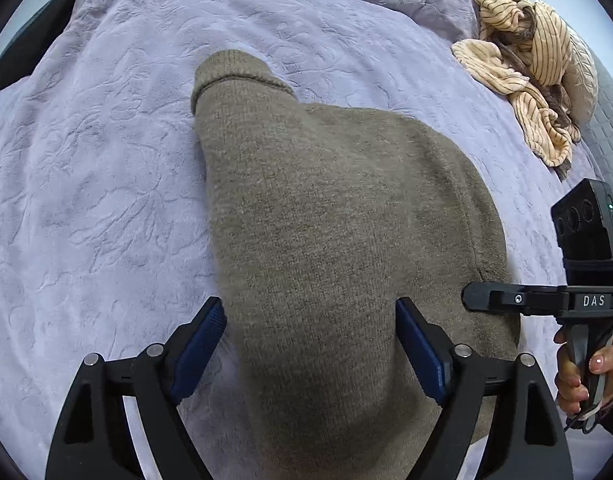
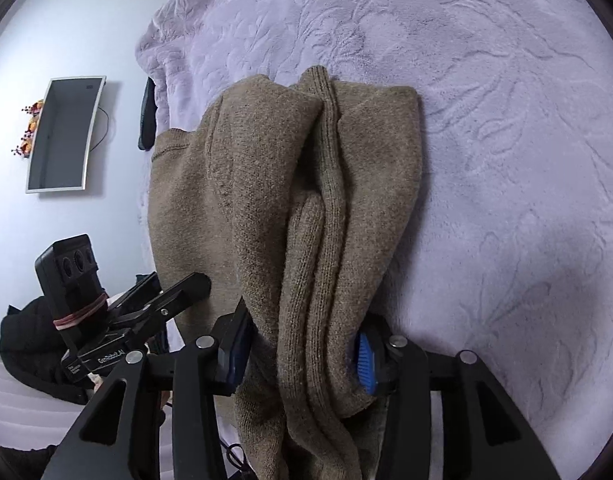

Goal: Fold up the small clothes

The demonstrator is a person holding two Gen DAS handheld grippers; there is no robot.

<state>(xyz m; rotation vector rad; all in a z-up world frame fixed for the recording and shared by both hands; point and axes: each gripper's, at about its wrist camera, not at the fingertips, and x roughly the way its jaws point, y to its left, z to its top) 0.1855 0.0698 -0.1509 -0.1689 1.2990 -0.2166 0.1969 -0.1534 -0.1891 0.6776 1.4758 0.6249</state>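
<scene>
Sweater [image 1: 338,216] on bed, btwn spread left tongs [image 1: 310,320], bunched in pinching right tongs [image 2: 302,344]

Soft, even daylight; sharp focus; strong fisheye bending at edges.

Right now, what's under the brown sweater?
The brown sweater lies on the lavender blanket, which shows all around it. Whatever lies directly beneath the knit is covered, so I cannot tell if anything else is there. The striped garment sits apart, not underneath.
</scene>
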